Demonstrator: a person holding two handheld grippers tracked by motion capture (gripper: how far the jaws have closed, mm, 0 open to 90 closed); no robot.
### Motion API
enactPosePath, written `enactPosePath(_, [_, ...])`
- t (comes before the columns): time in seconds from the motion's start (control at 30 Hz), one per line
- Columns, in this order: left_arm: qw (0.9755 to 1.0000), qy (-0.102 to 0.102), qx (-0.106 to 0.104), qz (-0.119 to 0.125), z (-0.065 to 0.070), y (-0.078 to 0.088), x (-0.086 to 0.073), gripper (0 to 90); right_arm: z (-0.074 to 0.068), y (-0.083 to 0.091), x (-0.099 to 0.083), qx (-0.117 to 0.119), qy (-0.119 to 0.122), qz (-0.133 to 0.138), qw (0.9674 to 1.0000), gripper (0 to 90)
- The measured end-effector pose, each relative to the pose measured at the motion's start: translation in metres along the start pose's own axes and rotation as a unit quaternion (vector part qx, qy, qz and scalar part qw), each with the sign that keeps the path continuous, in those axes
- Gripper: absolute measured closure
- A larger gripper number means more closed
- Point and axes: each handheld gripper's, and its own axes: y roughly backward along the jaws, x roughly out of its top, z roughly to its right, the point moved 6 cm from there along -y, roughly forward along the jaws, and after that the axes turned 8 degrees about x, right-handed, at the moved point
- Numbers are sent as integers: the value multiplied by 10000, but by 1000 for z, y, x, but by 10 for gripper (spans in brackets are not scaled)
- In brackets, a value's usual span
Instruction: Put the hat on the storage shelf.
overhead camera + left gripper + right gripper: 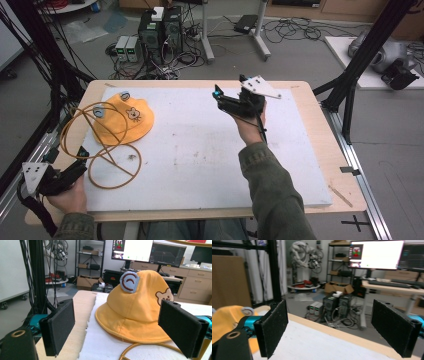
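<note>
High view is showing the left gripper [80, 156] gaping wide and empty, the yellow bucket hat [122, 120] lying just ahead beside an orange cord [102, 152]; the right gripper [218, 95] is hovering open, empty, well right of the hat.

The yellow hat [227, 320] is cut off by the left edge.

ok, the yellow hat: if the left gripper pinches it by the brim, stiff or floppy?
Probably floppy: the yellow hat looks like soft cloth, with a wavy brim that sags onto the white pad. The crown stands domed now but would likely fold when lifted. It also looks light, so a push from the left gripper may slide it rather than tip it.
</note>
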Motion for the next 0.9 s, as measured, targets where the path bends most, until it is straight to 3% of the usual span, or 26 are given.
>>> enactPosePath(0.03, [10000, -24, 0, 2, 0, 0, 1, 143, -9, -17, 5, 182, 40, -26, 9998, 144])
enactPosePath(0.13, [10000, -39, 7, 19, 0, 0, 1, 143, -17, -32, 7, 321, 77, -79, 9994, 145])
enactPosePath(0.23, [10000, -33, 25, 15, -2, 0, 1, 143, -44, -66, 6, 717, 35, -207, 9972, 147])
enactPosePath(0.47, [10000, -9, 6, 24, -1, 1, 2, 142, -92, -115, 2, 1281, 87, -304, 9913, 147])
enactPosePath(0.7, [10000, -10, -65, 27, 5, 1, 2, 142, -130, -158, -22, 1643, 23, -528, 9850, 148])
enactPosePath(0.9, [10000, -2, -85, 8, 4, 1, 0, 143, -147, -190, -52, 1847, -57, -856, 9791, 148])
